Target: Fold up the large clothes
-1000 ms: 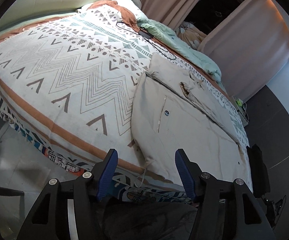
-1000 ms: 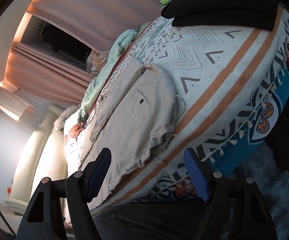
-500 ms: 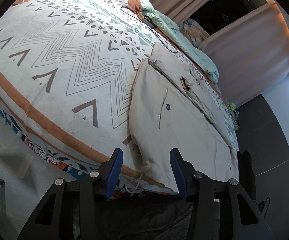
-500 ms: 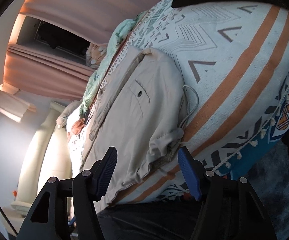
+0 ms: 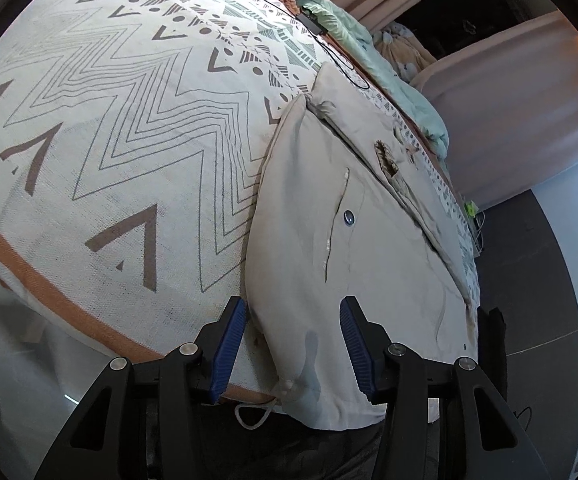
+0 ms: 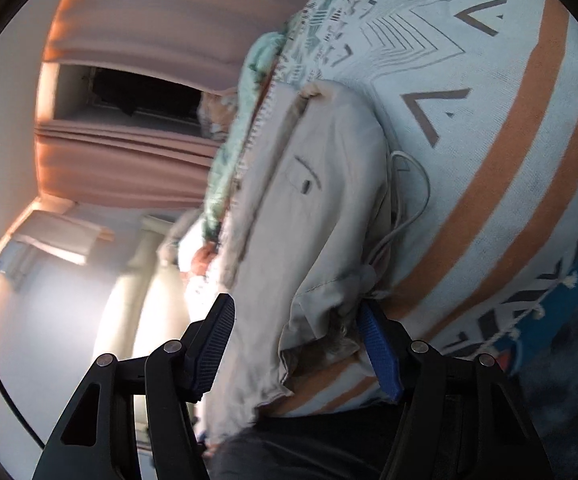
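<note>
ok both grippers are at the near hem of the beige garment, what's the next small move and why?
Probably close both on the hem. The left gripper and right gripper each have open jaws straddling the near edge of the beige garment, which lies flat on the patterned bedspread with its drawstring hanging off. Nothing looks pinched yet, so a grip has to come before any lift or fold.

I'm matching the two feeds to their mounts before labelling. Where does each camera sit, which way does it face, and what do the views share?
Left wrist: sits on the left tool, looking forward along its open blue fingers over the beige garment across the patterned bedspread.
Right wrist: sits on the right tool, rolled sideways, fingers open around the garment's bunched hem, curtains behind.
Shared: the same garment, its drawstring and the bedspread.
</note>
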Demonstrator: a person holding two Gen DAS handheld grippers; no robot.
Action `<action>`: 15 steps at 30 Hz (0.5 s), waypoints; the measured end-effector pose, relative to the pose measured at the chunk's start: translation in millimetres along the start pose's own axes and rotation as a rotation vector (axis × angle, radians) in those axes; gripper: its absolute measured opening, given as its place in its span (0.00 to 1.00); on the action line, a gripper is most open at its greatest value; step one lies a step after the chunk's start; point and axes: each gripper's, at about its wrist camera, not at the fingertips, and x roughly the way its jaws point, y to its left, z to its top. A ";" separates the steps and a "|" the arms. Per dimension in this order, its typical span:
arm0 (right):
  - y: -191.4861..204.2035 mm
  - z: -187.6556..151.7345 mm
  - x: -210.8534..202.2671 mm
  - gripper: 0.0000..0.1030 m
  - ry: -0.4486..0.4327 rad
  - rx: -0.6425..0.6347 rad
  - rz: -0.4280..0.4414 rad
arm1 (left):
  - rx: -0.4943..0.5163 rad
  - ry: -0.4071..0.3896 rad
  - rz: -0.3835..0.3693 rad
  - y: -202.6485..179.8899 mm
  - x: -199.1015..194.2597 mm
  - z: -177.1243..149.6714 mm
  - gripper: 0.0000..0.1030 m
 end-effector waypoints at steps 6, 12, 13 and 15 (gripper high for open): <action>-11.5 -7.1 4.3 0.63 0.016 0.018 -0.017 | -0.032 0.031 -0.022 4.8 9.8 -4.2 0.49; -7.9 -12.9 24.9 0.63 0.057 0.007 -0.032 | -0.020 0.017 0.007 3.4 9.2 -4.4 0.49; -5.8 -12.0 28.8 0.63 0.063 -0.001 -0.039 | -0.025 0.023 0.005 2.9 12.0 -1.6 0.49; -0.1 -9.0 38.6 0.63 0.071 -0.012 -0.050 | -0.042 0.037 -0.023 1.5 19.9 6.0 0.49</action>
